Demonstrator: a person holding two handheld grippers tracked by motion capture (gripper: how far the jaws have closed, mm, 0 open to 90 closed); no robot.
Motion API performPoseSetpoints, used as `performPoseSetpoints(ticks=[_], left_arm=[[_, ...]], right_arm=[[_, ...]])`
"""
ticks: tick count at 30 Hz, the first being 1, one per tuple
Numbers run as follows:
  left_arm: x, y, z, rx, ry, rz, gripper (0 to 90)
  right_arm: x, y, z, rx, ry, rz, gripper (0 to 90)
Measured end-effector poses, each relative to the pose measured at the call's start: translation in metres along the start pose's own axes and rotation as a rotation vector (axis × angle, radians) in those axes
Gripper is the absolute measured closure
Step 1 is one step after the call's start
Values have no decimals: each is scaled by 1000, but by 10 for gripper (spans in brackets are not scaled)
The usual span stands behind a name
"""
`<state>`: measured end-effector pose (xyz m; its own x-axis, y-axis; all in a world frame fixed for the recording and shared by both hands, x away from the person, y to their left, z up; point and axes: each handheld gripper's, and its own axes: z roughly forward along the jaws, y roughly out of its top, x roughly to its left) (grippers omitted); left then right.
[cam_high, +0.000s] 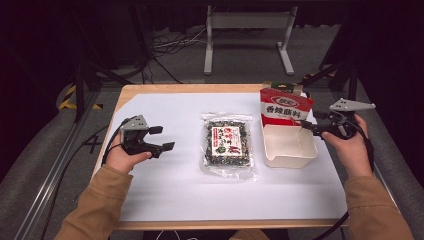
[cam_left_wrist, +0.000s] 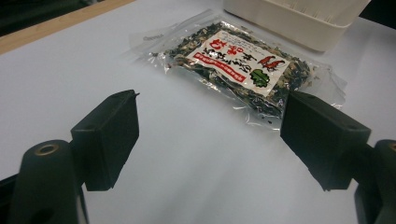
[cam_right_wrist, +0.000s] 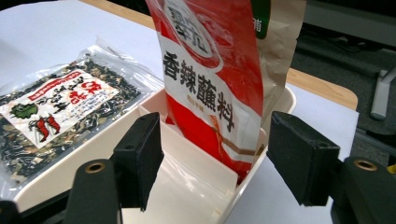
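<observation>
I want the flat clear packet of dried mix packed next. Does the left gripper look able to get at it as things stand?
Probably yes: the left gripper is open and faces the clear packet, with bare white sheet between them. The packet lies flat, so pinching an edge may be awkward.

We've got a red and white seasoning pouch (cam_high: 285, 106) standing upright at the far end of the cream tray (cam_high: 290, 155), and a clear bag of dried flakes (cam_high: 227, 145) lying flat just left of it.

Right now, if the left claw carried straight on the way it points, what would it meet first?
Probably the clear plastic packet of dark dried food with a red-and-white label, lying flat ahead of the open left claw; depth is uncertain, and the white paper sheet lies between.
</observation>
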<state>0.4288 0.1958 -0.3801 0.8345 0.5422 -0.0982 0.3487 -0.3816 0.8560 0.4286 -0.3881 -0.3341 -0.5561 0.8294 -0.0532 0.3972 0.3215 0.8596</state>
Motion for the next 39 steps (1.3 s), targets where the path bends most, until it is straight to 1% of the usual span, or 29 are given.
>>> performPoseSetpoints(ticks=[2,3,4,5,8,10,11,13,15,16,17,18,20,21,22,23,24,26,27,28,29,30,31,32,33,34,35,38,39], left_arm=[[1,2,1,-7,-6,2,207],[1,2,1,-7,-6,2,207],[2,2,2,-9,-7,3,207],[2,3,3,-8,-5,-2,211],[3,4,4,-6,-1,-9,218],[3,5,4,-17,18,2,247],[3,5,4,-21,19,0,267],[3,5,4,-26,18,2,291],[3,5,4,-24,23,-8,297],[4,5,4,-24,24,-15,301],[4,5,4,-24,24,-15,303],[4,5,4,-24,24,-20,303],[4,5,5,-22,24,-22,303],[4,5,5,-22,24,-22,301],[4,5,6,-16,18,-20,301],[4,5,7,-10,17,-26,279],[4,5,8,-6,23,-23,250],[4,5,10,0,27,-25,197],[4,5,11,2,24,-35,172],[4,5,12,3,29,-36,161],[4,6,13,0,22,-59,142],[4,6,13,0,22,-59,136],[4,7,14,13,13,-92,133],[4,7,14,13,13,-92,127],[4,7,15,18,0,-96,127],[4,7,16,21,-5,-91,127],[4,7,17,17,-10,-89,127],[6,9,23,11,-10,-81,131],[6,11,24,26,-8,-73,141]], right_arm=[[5,-1,-7,-9,7,5,356],[5,-1,-7,-9,7,5,356],[8,-1,-10,-16,11,4,357],[14,-2,-16,-32,15,3,367],[25,-2,-24,-71,30,-8,383],[33,-2,-28,-68,41,-24,402],[37,-2,-29,-71,39,-39,404],[40,-2,-30,-70,40,-44,411],[48,-2,-32,-70,51,-53,412],[52,-2,-32,-69,57,-50,415],[52,-2,-32,-69,57,-50,415],[58,-4,-32,-67,79,-36,428],[66,-7,-31,-76,97,-18,430],[66,-7,-31,-76,97,-18,430],[69,-8,-30,-75,99,-19,431],[75,-10,-29,-77,113,-30,439],[79,-11,-29,-79,119,-37,441],[86,-13,-28,-80,132,-50,442],[88,-14,-27,-81,141,-49,444],[91,-15,-27,-84,144,-52,447],[93,-16,-26,-84,146,-55,449],[95,-17,-24,-87,150,-59,453],[97,-18,-23,-84,154,-63,456],[97,-18,-23,-84,154,-63,456],[98,-18,-22,-78,160,-68,456],[100,-19,-20,-72,164,-78,459],[103,-19,-20,-67,158,-96,464],[105,-19,-20,-67,164,-109,467],[106,-19,-20,-70,166,-116,472]])
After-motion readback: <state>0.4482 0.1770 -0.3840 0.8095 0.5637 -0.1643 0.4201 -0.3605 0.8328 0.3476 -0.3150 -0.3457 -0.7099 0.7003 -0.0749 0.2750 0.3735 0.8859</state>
